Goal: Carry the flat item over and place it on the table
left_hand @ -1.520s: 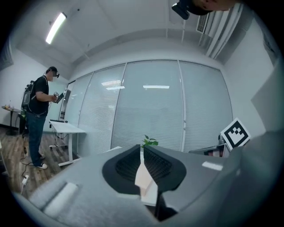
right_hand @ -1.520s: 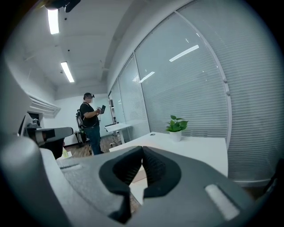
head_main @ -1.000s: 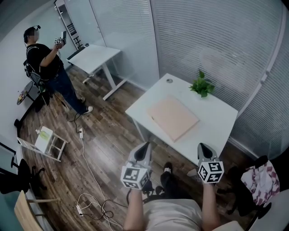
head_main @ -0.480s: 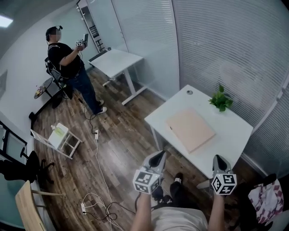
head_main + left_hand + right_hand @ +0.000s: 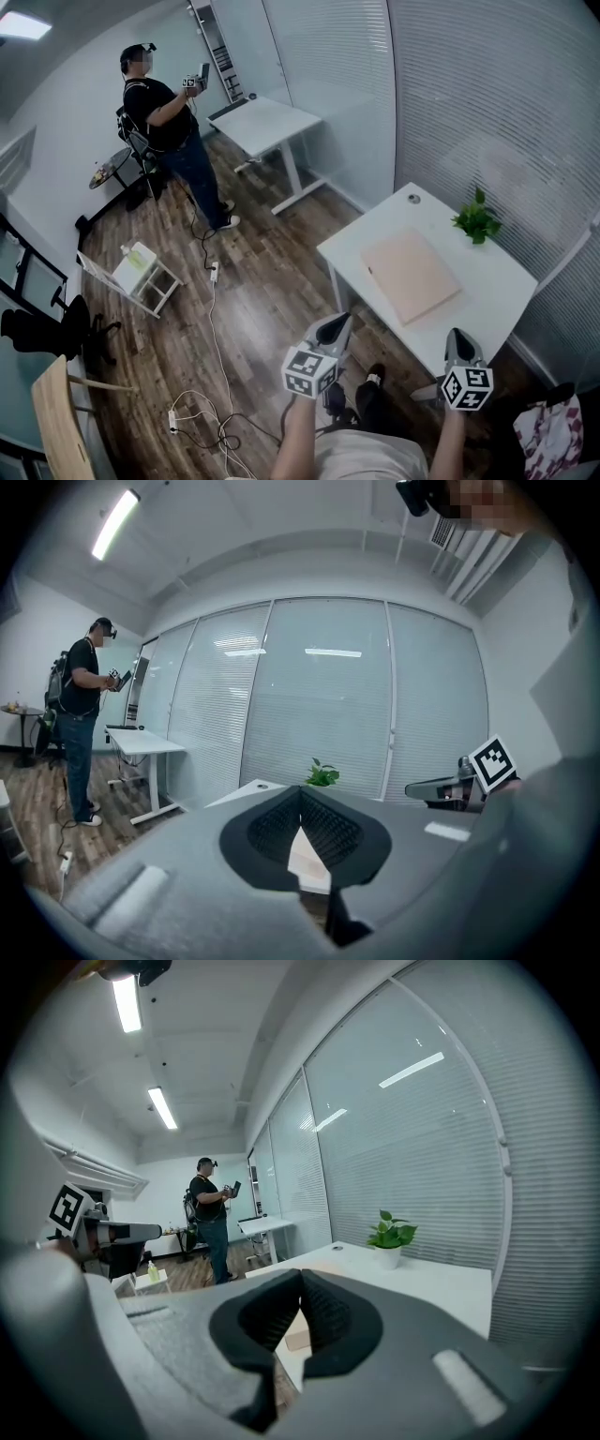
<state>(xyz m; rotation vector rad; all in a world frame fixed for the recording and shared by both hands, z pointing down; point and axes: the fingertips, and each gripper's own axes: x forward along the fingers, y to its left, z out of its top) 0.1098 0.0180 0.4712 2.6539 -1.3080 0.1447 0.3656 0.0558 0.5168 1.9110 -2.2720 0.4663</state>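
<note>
A flat beige board (image 5: 411,275) lies on the white table (image 5: 370,232), ahead of both grippers. My left gripper (image 5: 336,324) is shut and holds nothing, hanging over the wood floor just short of the table's near-left edge. Over the table's near edge, my right gripper (image 5: 457,337) is also shut and empty. In the left gripper view the closed gripper (image 5: 300,795) points at the table, with a sliver of the board (image 5: 306,855) showing below the tips. The right gripper view shows that gripper (image 5: 301,1279) closed too, the board (image 5: 296,1340) beyond it.
A small potted plant (image 5: 476,223) stands at the table's far edge. A person (image 5: 164,112) stands at the back left beside a second white table (image 5: 267,122). A low white rack (image 5: 141,272), cables (image 5: 202,412) and a chair (image 5: 56,422) are on the floor at left.
The head view has swung left: table, board and the person have slid rightward in the picture. Both grippers stay shut and sit slightly lower and further right.
</note>
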